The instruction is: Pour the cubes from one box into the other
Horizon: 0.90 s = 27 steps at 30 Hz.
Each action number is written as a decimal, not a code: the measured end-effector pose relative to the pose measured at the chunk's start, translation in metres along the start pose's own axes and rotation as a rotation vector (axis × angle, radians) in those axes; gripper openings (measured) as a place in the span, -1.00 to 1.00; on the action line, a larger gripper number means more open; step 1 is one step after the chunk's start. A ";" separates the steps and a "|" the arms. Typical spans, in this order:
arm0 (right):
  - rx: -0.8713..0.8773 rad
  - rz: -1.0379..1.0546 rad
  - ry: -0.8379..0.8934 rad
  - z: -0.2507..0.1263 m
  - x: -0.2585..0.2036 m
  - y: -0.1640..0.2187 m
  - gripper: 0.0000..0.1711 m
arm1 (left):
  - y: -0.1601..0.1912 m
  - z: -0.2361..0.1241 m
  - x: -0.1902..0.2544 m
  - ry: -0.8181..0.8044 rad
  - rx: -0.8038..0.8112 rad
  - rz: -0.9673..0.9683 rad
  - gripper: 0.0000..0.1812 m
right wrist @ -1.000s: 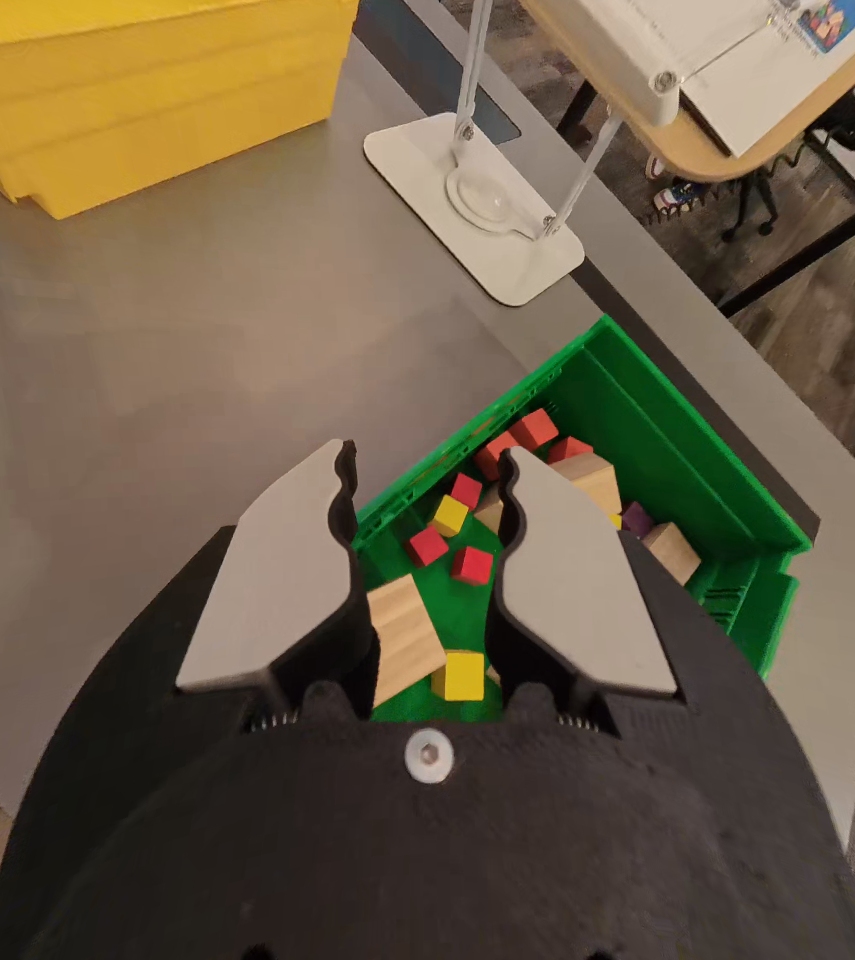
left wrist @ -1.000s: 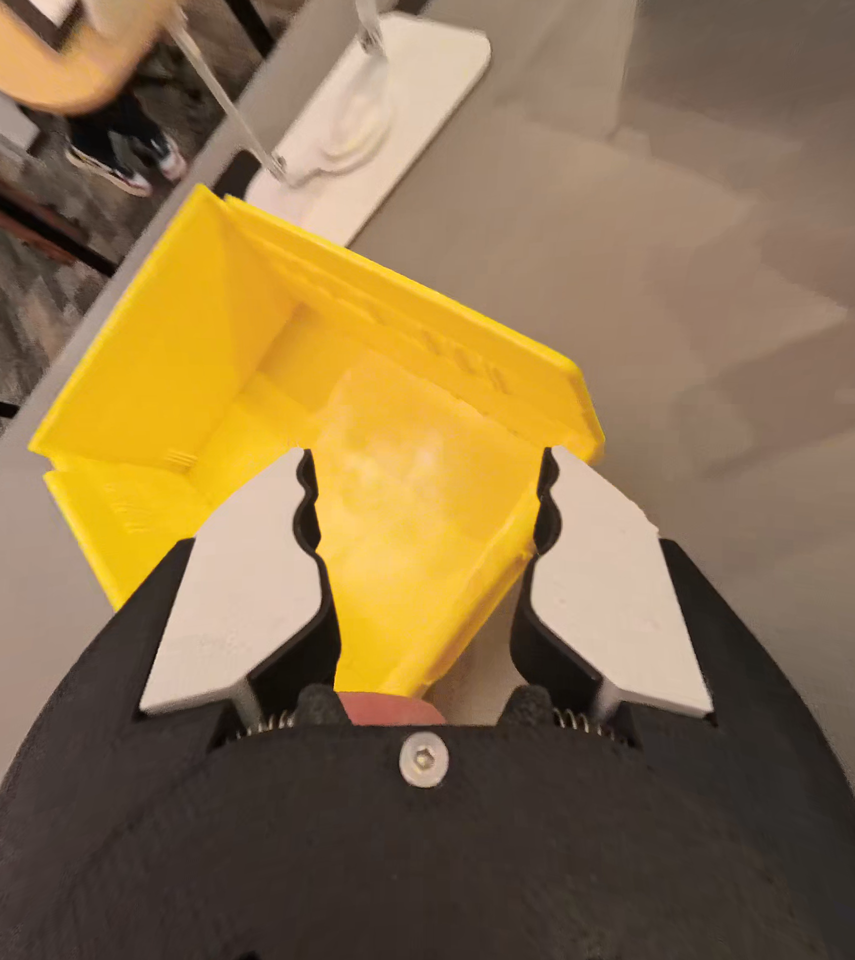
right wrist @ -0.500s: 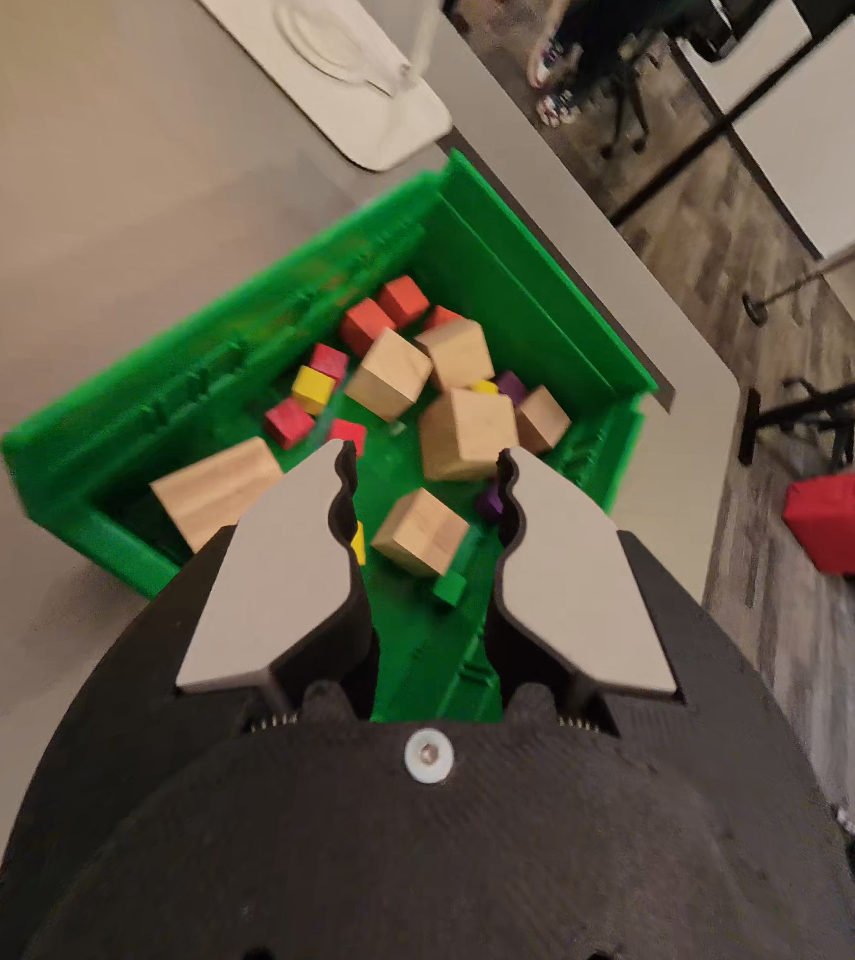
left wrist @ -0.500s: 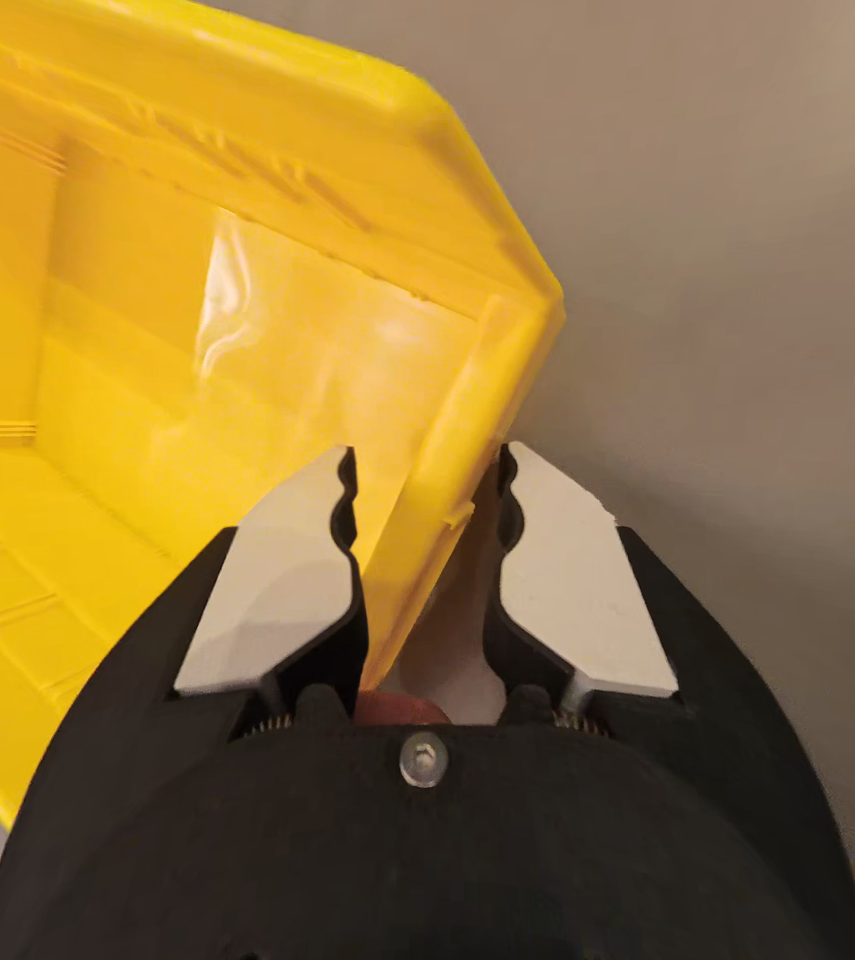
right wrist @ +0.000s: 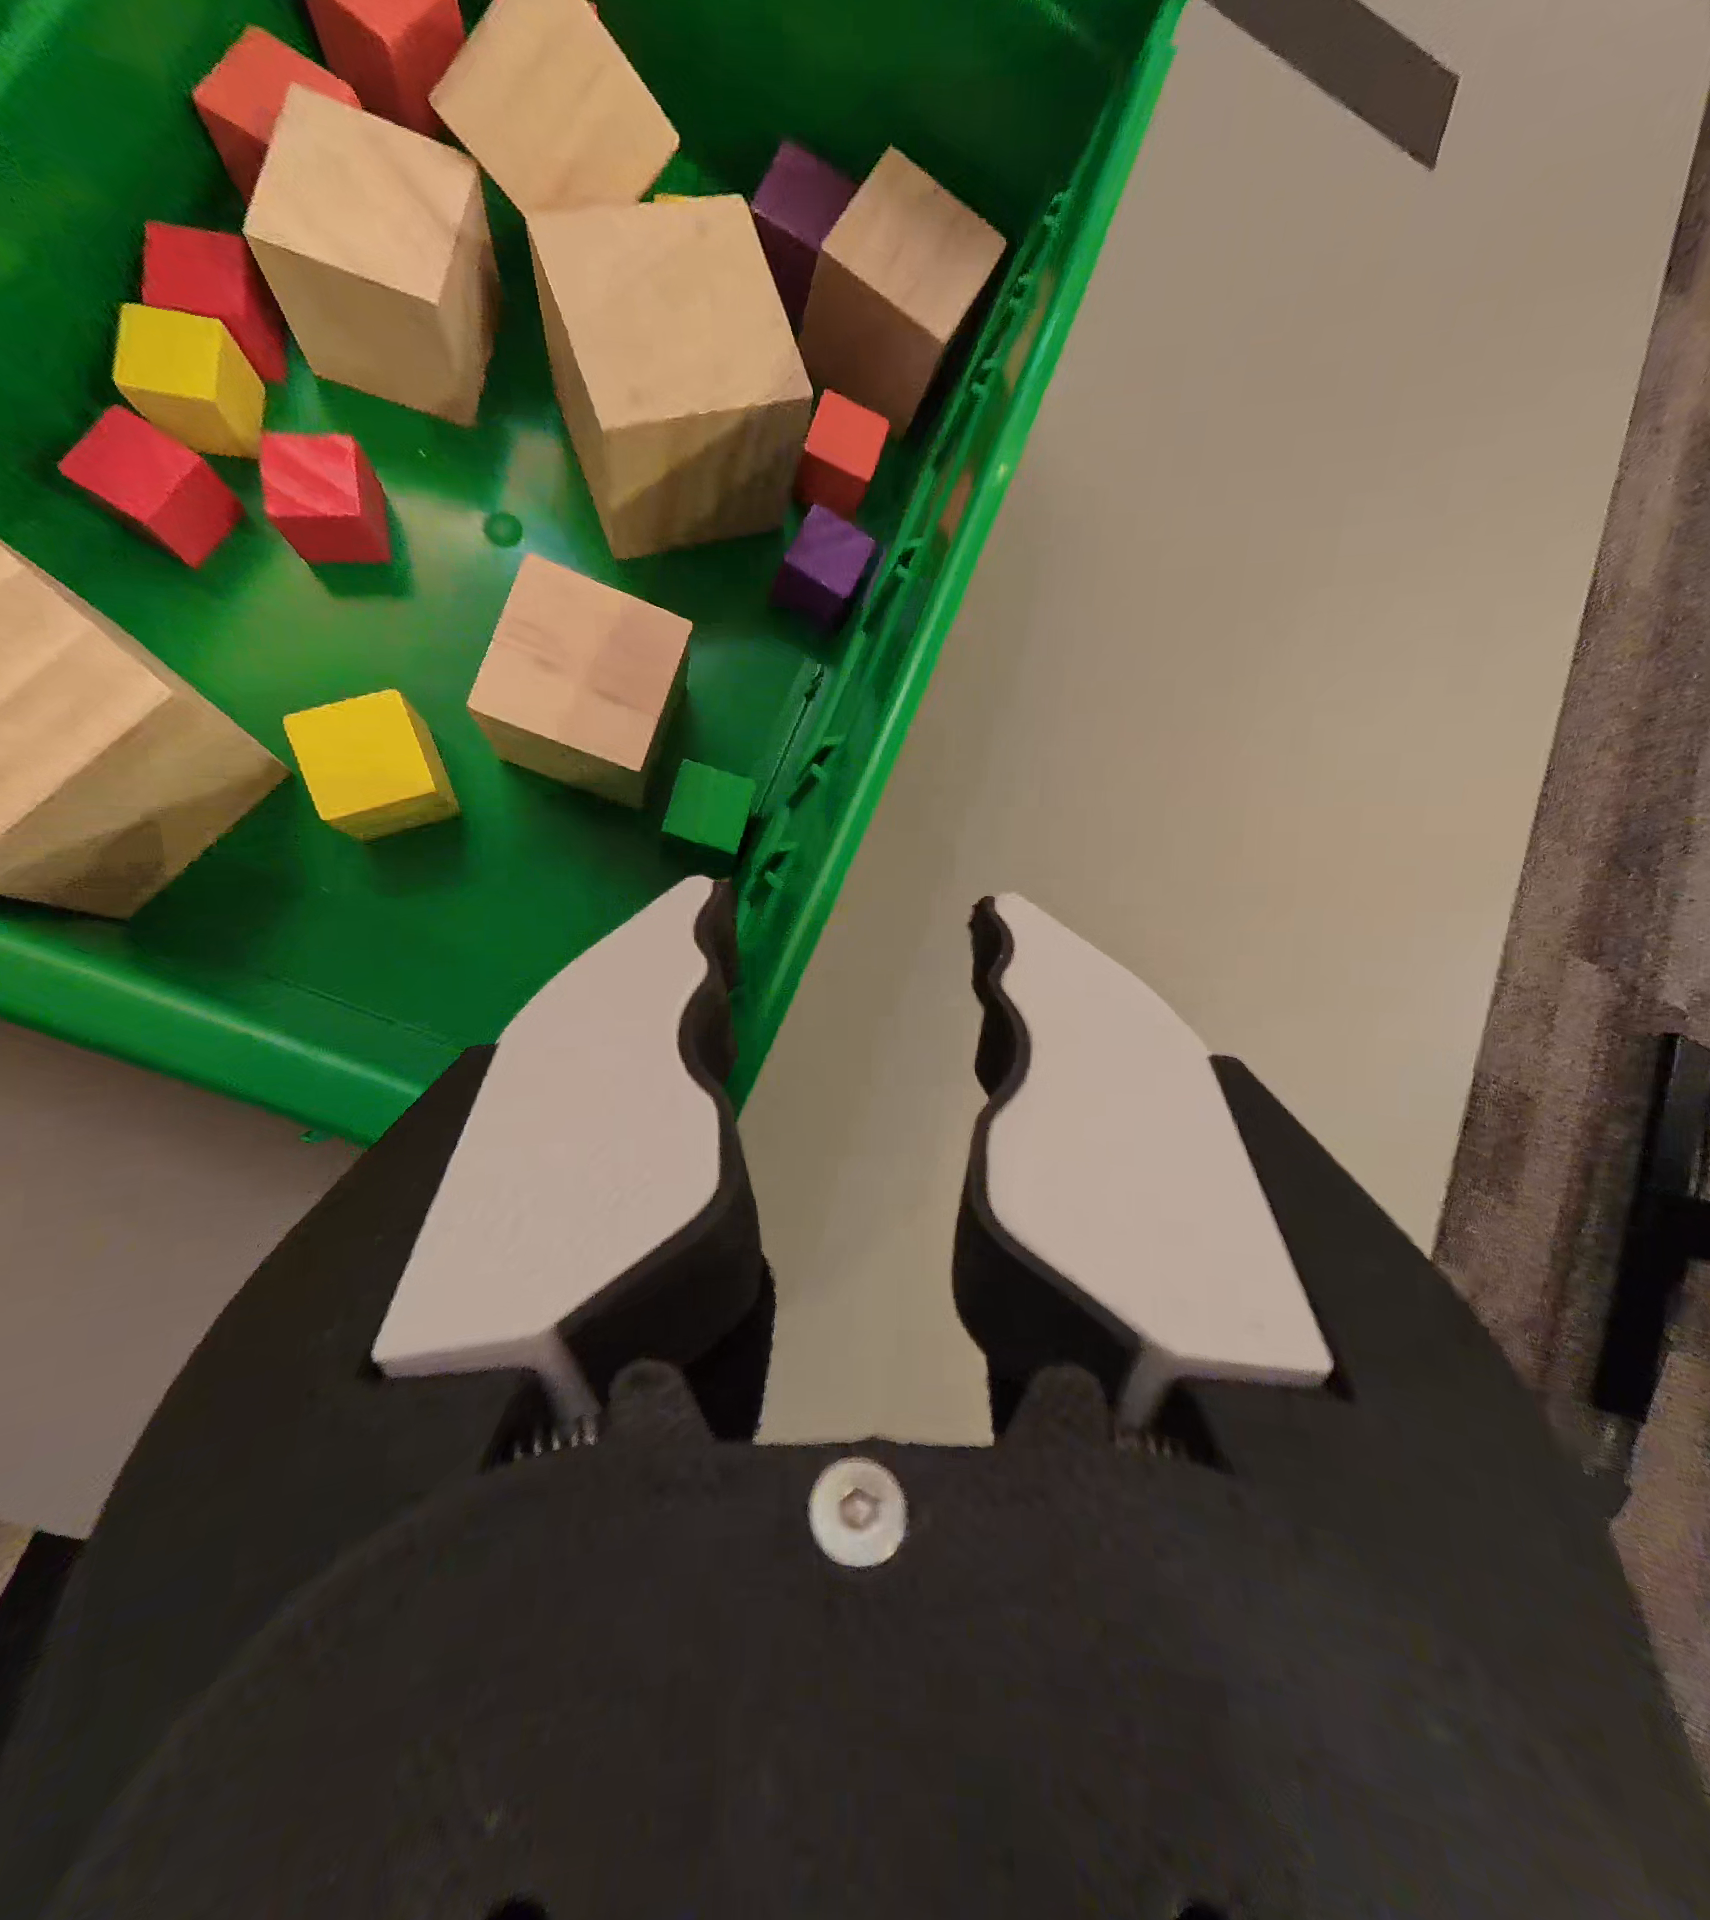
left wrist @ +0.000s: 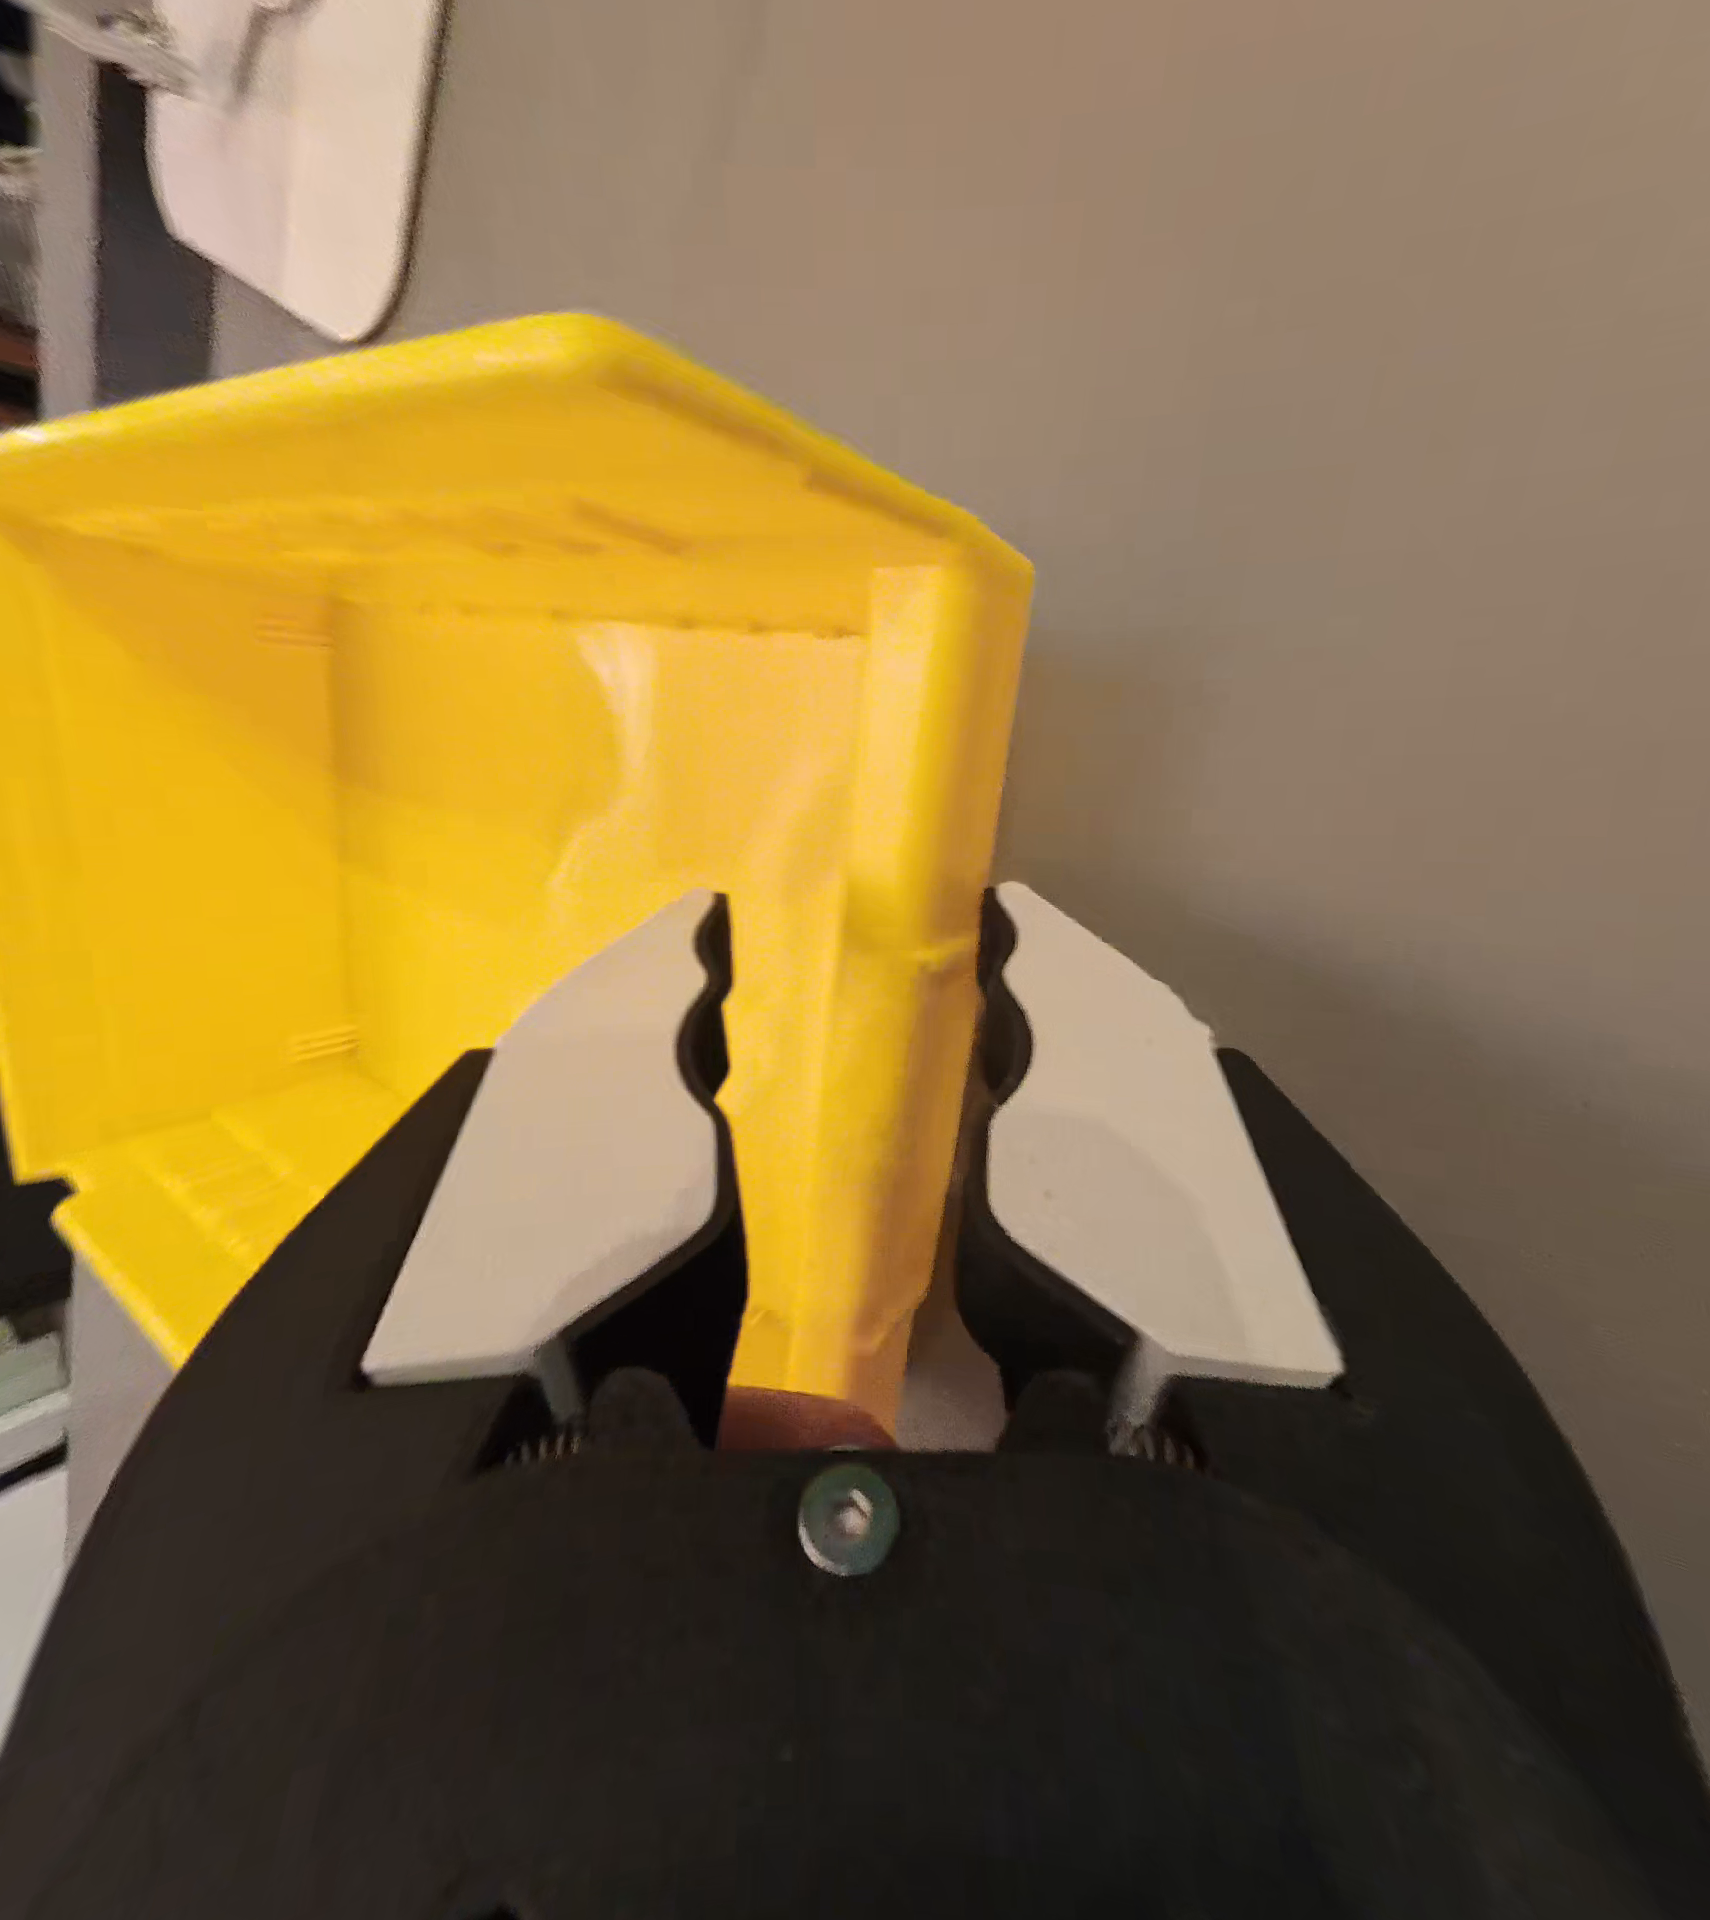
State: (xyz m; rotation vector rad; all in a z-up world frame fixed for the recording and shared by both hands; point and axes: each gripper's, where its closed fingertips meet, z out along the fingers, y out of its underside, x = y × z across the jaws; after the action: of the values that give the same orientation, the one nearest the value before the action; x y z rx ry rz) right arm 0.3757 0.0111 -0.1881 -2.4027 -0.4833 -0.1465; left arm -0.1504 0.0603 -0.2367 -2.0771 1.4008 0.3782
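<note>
The empty yellow box fills the left wrist view, with its inside facing me. My left gripper is shut on its right side wall, one finger inside and one outside. In the right wrist view the green box rests on the grey table. It holds several wooden cubes and small red, yellow, purple and green cubes. My right gripper is open at the box's near right corner. Its fingers straddle the right wall's rim, which lies against the left finger.
A white lamp base lies on the table beyond the yellow box. The table's right edge is close to the green box, with carpet floor and a black stand beyond it.
My left gripper has narrowed from wide open onto the yellow box's side wall, and the box has turned with it. My right gripper has moved over the green box to its right wall.
</note>
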 end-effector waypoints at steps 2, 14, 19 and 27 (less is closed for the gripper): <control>0.021 0.024 -0.024 0.001 -0.001 0.000 -0.58 | 0.005 -0.007 -0.006 0.032 -0.012 -0.079 -0.61; 0.009 -0.009 -0.115 0.003 -0.012 -0.003 -0.92 | 0.003 0.029 0.023 0.169 -0.135 -0.003 -0.70; 0.013 -0.015 -0.110 0.005 -0.007 -0.003 -0.94 | -0.021 0.021 0.048 0.217 -0.086 0.090 -0.70; 0.008 -0.023 -0.104 0.008 0.008 -0.001 -0.96 | -0.047 -0.005 0.100 0.295 -0.014 0.242 -0.70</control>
State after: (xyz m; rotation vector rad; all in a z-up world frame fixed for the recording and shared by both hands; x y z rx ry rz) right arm 0.3828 0.0197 -0.1918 -2.4060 -0.5586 -0.0295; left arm -0.0674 -0.0046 -0.2719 -2.0398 1.8371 0.1813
